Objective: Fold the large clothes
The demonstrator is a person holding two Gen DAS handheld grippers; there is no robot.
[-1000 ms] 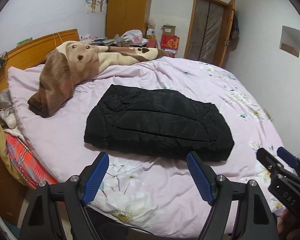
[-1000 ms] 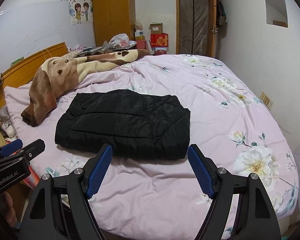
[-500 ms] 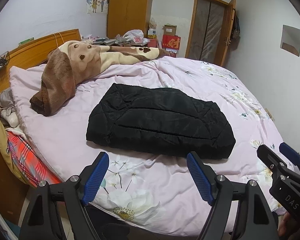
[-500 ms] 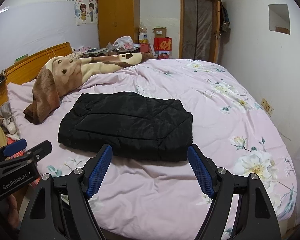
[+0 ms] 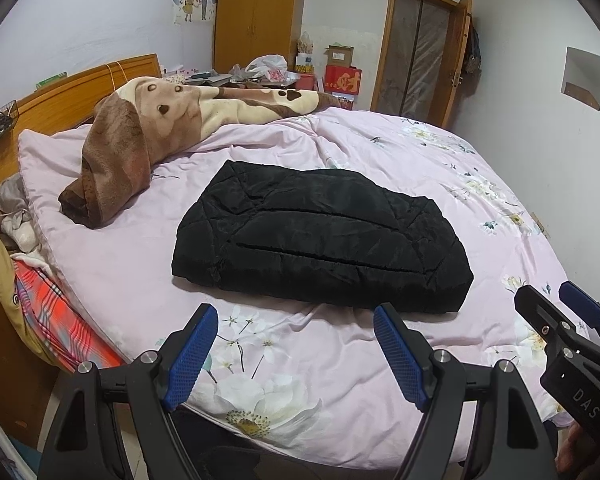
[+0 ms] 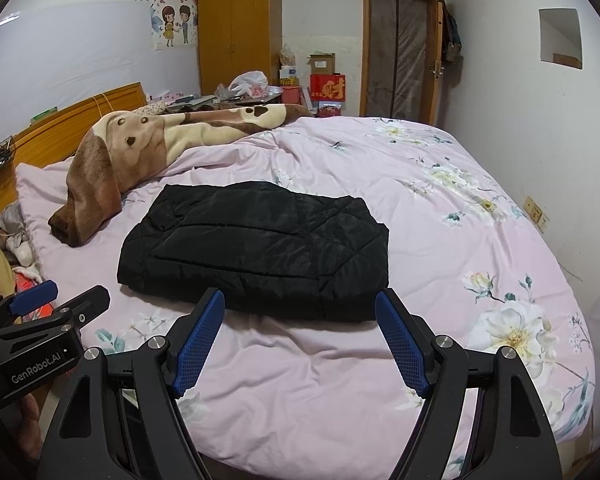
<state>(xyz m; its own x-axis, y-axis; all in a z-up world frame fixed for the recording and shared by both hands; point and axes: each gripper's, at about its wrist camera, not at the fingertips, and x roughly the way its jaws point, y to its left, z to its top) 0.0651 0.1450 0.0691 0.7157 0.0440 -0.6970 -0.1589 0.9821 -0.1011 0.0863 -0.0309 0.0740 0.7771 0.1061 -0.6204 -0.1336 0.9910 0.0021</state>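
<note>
Black quilted jacket lying folded into a compact, roughly rectangular bundle near the middle of the bed, flat on the pink floral cover, sleeves tucked out of sight, edges fairly square. Well apart from the brown and cream blanket heaped toward the headboard. Left claw released, blue pads spread wide with nothing between them, hanging over the near edge of the bed just short of the jacket and not touching it. Right claw likewise released and empty, its pads framing the jacket's near edge from above without contact; also visible at the right border of the left wrist view, beside the left claw. Judging by the neat bundle and both claws clear of the cloth, folding of this garment looks finished or nearly so. Possibly left: one more fold in half for a smaller package, some smoothing of the puffy top layer, or carrying the bundle off. No other unfolded large garment plainly waiting on the bed, apart from the blanket, and no telling whether that counts.
</note>
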